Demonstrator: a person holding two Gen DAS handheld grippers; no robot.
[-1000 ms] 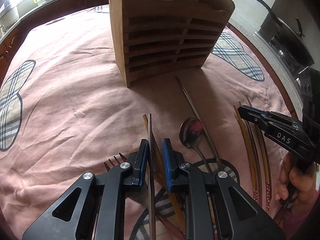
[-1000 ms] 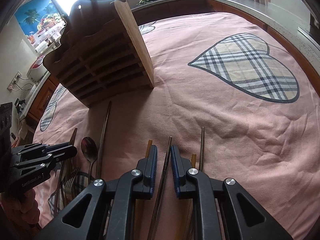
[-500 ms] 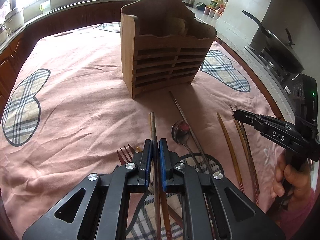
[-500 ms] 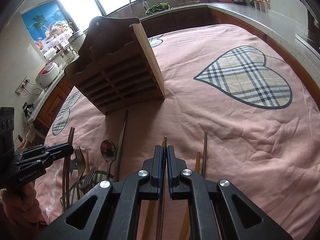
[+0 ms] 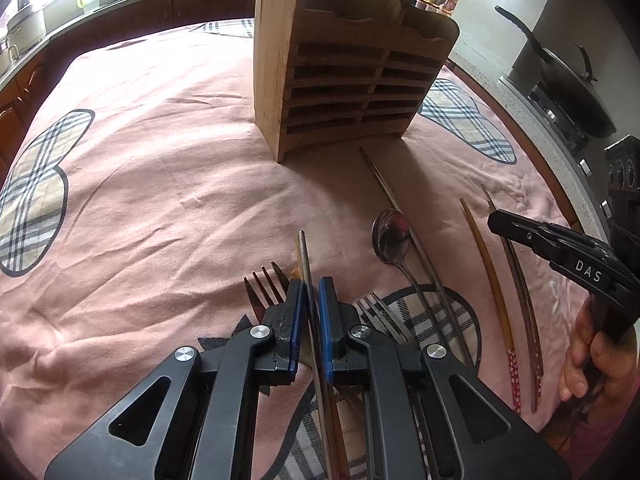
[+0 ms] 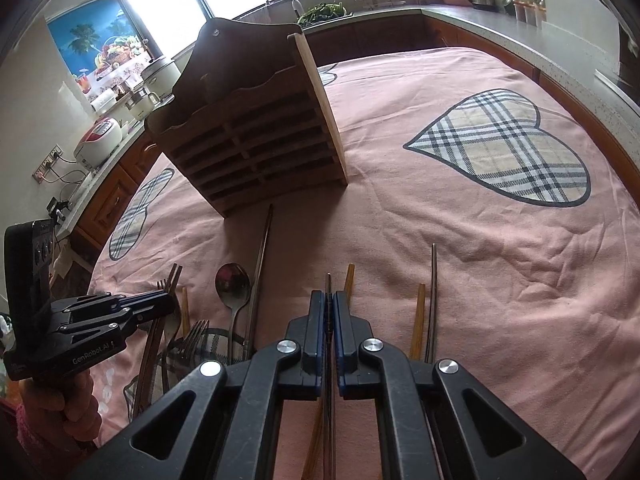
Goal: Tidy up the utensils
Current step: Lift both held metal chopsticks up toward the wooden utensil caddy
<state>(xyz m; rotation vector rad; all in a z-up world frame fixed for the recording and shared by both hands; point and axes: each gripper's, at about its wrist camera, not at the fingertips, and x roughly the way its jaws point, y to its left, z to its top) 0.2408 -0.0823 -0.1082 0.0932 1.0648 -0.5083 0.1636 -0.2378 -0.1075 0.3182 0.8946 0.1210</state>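
A thin grey metal chopstick (image 5: 305,258) sits pinched between the blue-padded jaws of the left gripper (image 5: 309,294), its tip reaching forward past the pads over the pink tablecloth (image 5: 168,184). A dark-tined fork (image 5: 264,288) lies on the cloth just left of that gripper, and an amber chopstick (image 5: 297,250) lies under the held one.

In the right wrist view, the right gripper (image 6: 329,312) has its jaws pressed close on a second slim metal chopstick (image 6: 328,286), whose tip pokes out ahead of the pads. Just to its right lie two orange-brown wooden chopsticks (image 6: 418,320) and another grey metal chopstick (image 6: 433,300), all resting on the cloth.

Between the two grippers a shiny steel spoon (image 5: 390,234) lies bowl-forward, beside a long thin metal rod (image 5: 396,204) that points toward the slatted wooden utensil holder (image 5: 344,76). The holder stands upright on the cloth, well ahead of both grippers. Further right in the left wrist view lie a yellow chopstick with a red patterned end (image 5: 490,276) and a dark brown chopstick (image 5: 520,280), side by side. Plaid heart patches (image 6: 508,148) decorate the cloth.
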